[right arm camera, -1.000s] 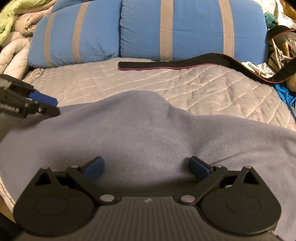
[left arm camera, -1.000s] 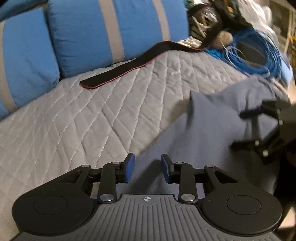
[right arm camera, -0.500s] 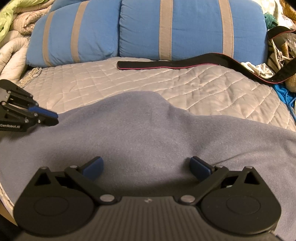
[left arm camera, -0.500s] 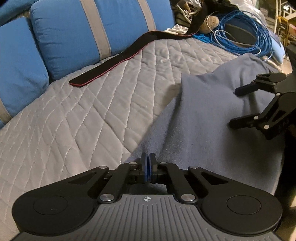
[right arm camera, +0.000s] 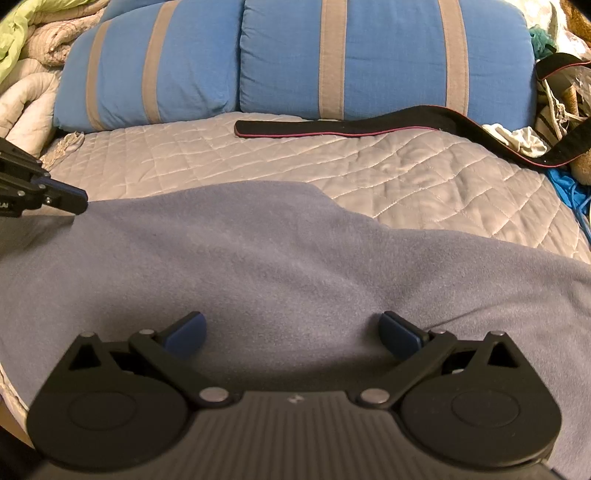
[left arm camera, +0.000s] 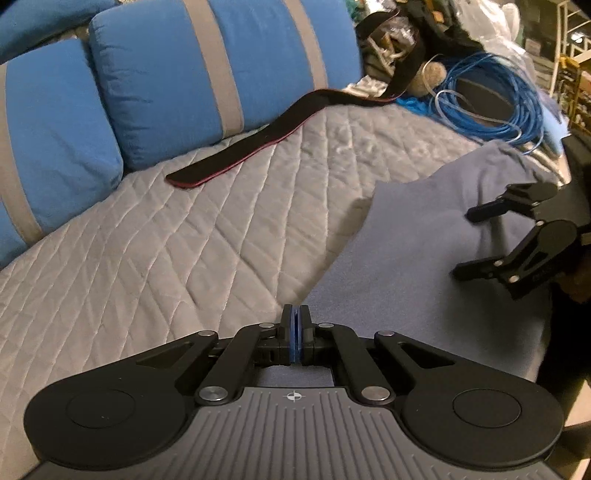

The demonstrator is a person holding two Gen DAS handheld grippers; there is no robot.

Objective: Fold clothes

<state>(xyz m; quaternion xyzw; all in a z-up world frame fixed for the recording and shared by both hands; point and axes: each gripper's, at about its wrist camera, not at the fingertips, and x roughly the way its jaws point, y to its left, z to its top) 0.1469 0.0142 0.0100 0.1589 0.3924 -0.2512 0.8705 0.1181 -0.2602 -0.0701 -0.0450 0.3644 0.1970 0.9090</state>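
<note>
The left gripper (left arm camera: 295,334) is pinching the near edge of the grey-blue garment (left arm camera: 424,240), pads pressed together on the cloth. The garment is lying on the quilted bedcover (left arm camera: 166,258), spreading rightward from this claw. The right gripper (right arm camera: 293,332) is hovering over the garment, fingers spread wide.

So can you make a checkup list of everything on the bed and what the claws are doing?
Surface: grey quilt on a bed.
Job's things: blue-grey cloth, spread flat, one edge pinched.
Clutter: black strap across the quilt; two blue pillows behind; clothes pile in the far corner.
Claws: left claw shut on the cloth's edge; right claw open, over the cloth.
Cables: blue cable coil beside the cloth.
Surroundings: pale bedding heaped at the left.
</note>
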